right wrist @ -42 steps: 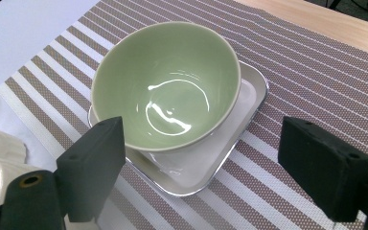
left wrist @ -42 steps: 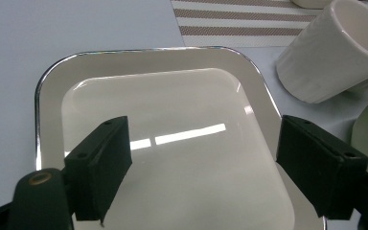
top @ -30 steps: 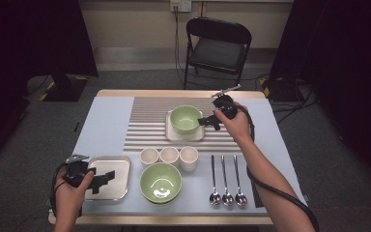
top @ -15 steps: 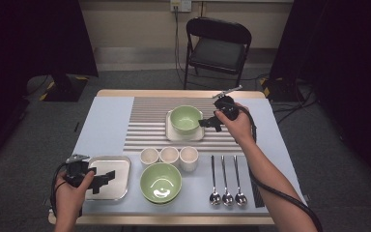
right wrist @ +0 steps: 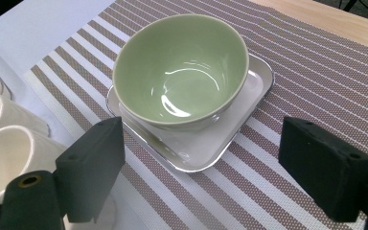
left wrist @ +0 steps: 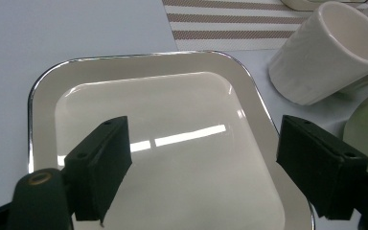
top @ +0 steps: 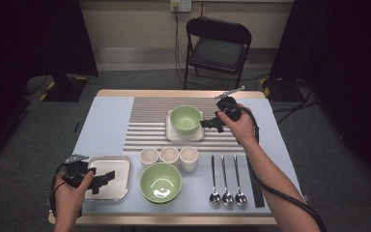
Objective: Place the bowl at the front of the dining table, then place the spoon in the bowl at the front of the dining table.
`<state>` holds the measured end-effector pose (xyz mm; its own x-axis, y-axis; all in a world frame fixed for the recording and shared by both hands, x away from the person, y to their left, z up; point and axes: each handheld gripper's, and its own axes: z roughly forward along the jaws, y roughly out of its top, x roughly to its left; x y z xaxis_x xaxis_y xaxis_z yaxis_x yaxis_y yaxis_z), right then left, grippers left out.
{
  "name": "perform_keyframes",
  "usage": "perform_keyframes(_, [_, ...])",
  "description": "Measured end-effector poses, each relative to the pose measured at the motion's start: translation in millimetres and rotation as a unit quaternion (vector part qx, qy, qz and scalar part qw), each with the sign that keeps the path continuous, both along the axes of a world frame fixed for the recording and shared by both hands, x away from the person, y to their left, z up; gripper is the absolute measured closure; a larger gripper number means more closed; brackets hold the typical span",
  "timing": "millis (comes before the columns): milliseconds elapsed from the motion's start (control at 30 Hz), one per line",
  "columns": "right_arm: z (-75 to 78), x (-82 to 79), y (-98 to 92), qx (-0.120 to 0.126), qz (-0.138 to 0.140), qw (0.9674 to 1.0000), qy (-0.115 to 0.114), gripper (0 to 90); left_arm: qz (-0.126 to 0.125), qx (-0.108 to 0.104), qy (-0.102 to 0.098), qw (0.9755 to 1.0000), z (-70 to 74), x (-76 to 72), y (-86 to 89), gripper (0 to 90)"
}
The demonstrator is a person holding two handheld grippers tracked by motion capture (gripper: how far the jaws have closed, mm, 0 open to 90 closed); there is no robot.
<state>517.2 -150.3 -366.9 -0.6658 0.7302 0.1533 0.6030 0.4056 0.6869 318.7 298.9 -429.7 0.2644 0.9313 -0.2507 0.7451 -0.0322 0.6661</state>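
Note:
A green bowl (top: 185, 118) (right wrist: 182, 72) sits on a small white square plate (top: 174, 136) (right wrist: 206, 151) on the striped placemat (top: 145, 125). My right gripper (top: 206, 124) (right wrist: 201, 143) hovers open just right of that plate, jaws pointing at the bowl and holding nothing. Near the front left, my left gripper (top: 103, 181) (left wrist: 203, 143) is open above an empty square tray (top: 118, 166) (left wrist: 172, 110) with nothing between its jaws.
Three white cups (top: 169, 155) (left wrist: 326, 52) stand in a row mid-table. In front of them sits a second green bowl (top: 161, 182). Three spoons (top: 227, 181) lie front right. A black chair (top: 217, 46) stands beyond the far edge.

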Motion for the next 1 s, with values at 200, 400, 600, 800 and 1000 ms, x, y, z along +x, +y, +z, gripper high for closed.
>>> perform_keyframes(200, [1.0,-0.6,-2.1,0.0,0.003,1.0,-0.002,15.5,0.0,-0.001,0.0,1.0,-0.2,-0.1,-0.4,18.9])
perform_keyframes(400, [3.2,-2.8,-4.4,0.004,0.004,1.0,-0.003,15.5,-0.002,0.001,-0.004,1.0,1.8,1.2,-1.8,18.9])
perform_keyframes(600, [2.0,-5.9,-8.2,0.003,0.008,1.0,-0.002,15.5,-0.007,0.002,-0.002,1.0,0.8,0.1,-4.2,18.9])
perform_keyframes(800, [2.0,-8.8,-11.4,0.007,0.008,0.9999,0.0,15.6,-0.008,0.0,-0.003,1.0,2.6,-0.7,-4.4,18.9])
perform_keyframes(1000, [1.3,-11.8,-16.5,0.01,0.009,0.9999,-0.003,15.5,-0.008,-0.001,-0.002,1.0,3.1,-2.2,-5.2,18.9])
